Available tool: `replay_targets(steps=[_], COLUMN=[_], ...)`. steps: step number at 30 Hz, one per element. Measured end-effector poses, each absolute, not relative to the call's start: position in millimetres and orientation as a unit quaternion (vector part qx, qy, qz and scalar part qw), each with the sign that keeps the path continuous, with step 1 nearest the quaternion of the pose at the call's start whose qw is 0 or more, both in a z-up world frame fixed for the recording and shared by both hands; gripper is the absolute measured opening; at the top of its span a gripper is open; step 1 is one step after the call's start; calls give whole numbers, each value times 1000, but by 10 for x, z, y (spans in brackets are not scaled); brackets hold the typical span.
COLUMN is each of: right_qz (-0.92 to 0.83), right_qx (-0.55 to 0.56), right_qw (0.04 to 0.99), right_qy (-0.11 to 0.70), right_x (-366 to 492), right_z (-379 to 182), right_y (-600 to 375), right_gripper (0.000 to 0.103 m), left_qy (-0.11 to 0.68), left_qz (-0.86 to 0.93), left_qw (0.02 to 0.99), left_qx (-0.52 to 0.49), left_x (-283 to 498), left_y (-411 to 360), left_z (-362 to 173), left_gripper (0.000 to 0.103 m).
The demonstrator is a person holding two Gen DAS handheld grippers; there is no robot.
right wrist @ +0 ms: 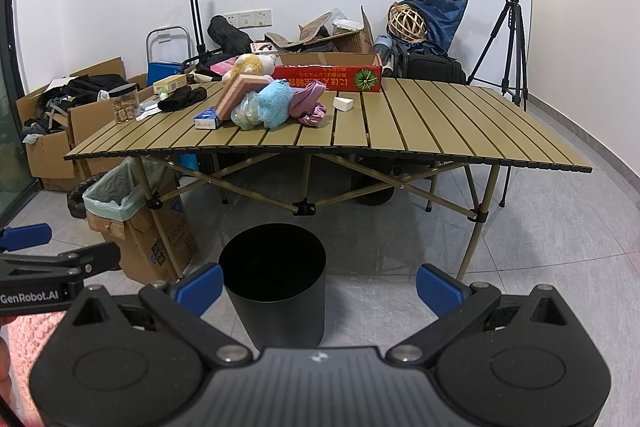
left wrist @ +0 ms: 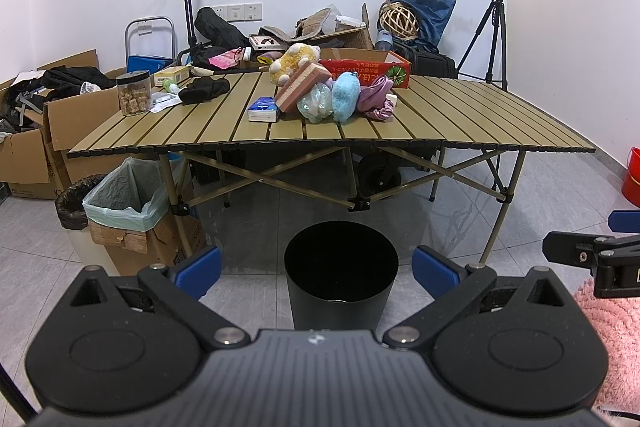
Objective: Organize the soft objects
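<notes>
A heap of soft things lies on the slatted folding table (left wrist: 460,115) (right wrist: 420,123): a yellow plush toy (left wrist: 294,61) (right wrist: 250,63), a blue fluffy toy (left wrist: 345,95) (right wrist: 275,103), a pink sponge block (left wrist: 302,85) (right wrist: 240,93), a clear crumpled bag (left wrist: 316,103) (right wrist: 245,113), purple satin cloth (left wrist: 376,97) (right wrist: 310,103). A black glove (left wrist: 204,89) (right wrist: 182,98) lies further left. My left gripper (left wrist: 316,273) stands open and bare, low over the floor above a black bin (left wrist: 341,271) (right wrist: 274,275). My right gripper (right wrist: 320,287) is open too, well short of the table.
A red open carton (left wrist: 368,69) (right wrist: 332,73), a tissue pack (left wrist: 263,109) (right wrist: 208,119), a snack jar (left wrist: 134,93) (right wrist: 124,105) and a white wedge (right wrist: 343,103) share the table. Cardboard boxes, a lined box bin (left wrist: 120,203) (right wrist: 116,199), a tripod (left wrist: 496,27) (right wrist: 514,35) and a pink rug (left wrist: 612,339) surround it.
</notes>
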State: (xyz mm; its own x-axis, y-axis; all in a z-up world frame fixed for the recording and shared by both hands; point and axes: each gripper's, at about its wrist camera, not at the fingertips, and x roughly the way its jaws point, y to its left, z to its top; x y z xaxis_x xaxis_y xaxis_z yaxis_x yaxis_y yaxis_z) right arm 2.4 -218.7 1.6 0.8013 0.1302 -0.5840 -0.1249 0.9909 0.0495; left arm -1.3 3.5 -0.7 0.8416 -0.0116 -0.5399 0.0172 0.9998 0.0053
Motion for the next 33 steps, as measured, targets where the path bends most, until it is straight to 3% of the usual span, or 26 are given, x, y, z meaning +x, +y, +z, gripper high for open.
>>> replay_targets(steps=[33], right_qz=[73], right_qx=[-3], right_qw=[952], right_qy=[296], right_x=[250], right_z=[42], right_y=[-2139], right_gripper=[103], left_qy=[275], left_qz=[8], left_qw=[961], left_qx=[2], left_x=[200], left_y=[46], left_z=[-29], left_gripper=[103])
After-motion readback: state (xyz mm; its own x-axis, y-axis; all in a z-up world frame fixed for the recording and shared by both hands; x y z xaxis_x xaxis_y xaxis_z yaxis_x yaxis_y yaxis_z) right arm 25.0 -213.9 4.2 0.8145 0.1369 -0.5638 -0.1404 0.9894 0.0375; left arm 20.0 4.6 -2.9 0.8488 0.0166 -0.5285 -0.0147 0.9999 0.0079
